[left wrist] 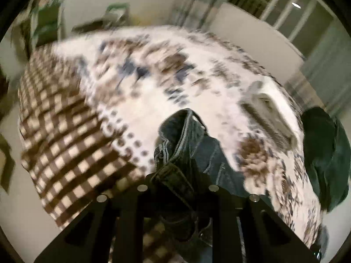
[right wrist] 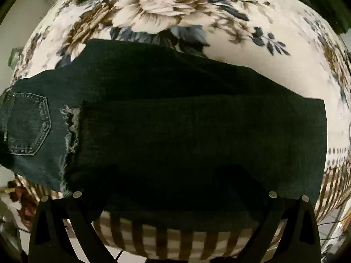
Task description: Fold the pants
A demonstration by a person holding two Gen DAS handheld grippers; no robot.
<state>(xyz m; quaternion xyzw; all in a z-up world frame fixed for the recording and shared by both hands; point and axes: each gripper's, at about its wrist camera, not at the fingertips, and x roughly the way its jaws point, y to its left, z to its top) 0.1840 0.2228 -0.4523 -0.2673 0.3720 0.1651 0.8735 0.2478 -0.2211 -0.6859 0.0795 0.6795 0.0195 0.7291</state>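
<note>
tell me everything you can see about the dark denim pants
The dark denim pants lie on the floral bedspread, legs folded back so the frayed hems sit near a stitched back pocket. The left gripper is shut on the bunched waistband, lifting it. The right gripper is open over the fold.

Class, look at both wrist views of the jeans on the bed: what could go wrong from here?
1. The left gripper pinches only a bunched waistband of the jeans, and that view is motion-blurred; the denim may slip out.
2. The right gripper is open above the folded legs, so pulling could drag the fold askew across the floral blanket.
</note>
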